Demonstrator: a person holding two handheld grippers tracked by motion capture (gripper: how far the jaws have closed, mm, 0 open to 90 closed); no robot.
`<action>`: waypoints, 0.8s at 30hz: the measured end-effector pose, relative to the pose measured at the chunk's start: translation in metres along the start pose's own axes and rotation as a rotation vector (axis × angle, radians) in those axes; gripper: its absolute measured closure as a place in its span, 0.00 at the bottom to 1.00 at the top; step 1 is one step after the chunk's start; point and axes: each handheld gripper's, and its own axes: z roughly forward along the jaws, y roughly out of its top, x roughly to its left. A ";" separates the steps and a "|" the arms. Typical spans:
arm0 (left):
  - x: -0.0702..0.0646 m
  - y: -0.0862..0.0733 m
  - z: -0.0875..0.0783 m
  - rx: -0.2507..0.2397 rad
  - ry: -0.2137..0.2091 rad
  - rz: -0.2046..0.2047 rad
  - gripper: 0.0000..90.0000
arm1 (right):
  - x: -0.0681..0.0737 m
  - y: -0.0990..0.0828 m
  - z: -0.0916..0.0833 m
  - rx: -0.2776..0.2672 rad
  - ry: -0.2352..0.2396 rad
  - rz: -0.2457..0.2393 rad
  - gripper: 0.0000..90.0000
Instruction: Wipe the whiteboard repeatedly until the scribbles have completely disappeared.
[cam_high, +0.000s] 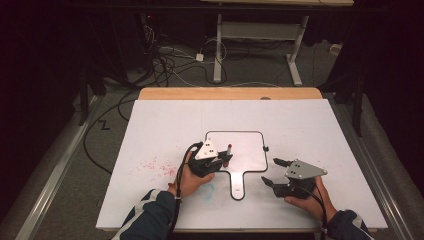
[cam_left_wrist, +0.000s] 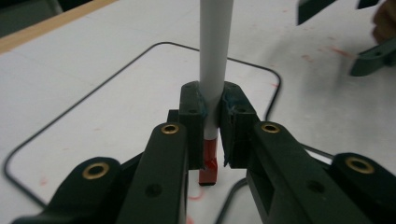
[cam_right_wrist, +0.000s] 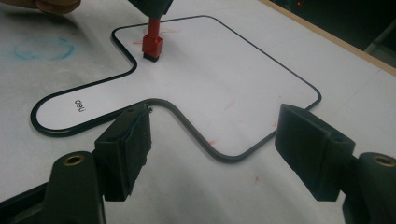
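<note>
We see the left tool (cam_high: 223, 161) clamped on a white marker (cam_left_wrist: 213, 70) — its jaws pinch the barrel, and the marker's red end (cam_right_wrist: 152, 45) points down at the paddle-shaped whiteboard (cam_high: 247, 150) lying on the white surface (cam_high: 310, 130). The right tool (cam_high: 274, 171) hovers just beside the board's handle, jaws spread wide and holding nothing. Red smudges (cam_high: 157, 166) and a faint blue circle (cam_right_wrist: 43, 48) mark the surface.
</note>
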 end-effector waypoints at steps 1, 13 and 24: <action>0.002 -0.001 -0.001 0.000 0.010 -0.001 0.88 | 0.000 0.000 0.000 0.001 0.000 -0.001 0.31; -0.015 -0.004 -0.010 0.016 -0.042 0.030 0.88 | 0.000 0.000 0.000 0.002 -0.007 -0.003 0.31; 0.018 -0.008 -0.011 0.002 0.047 0.007 0.88 | 0.001 0.000 0.001 0.003 -0.001 -0.007 0.31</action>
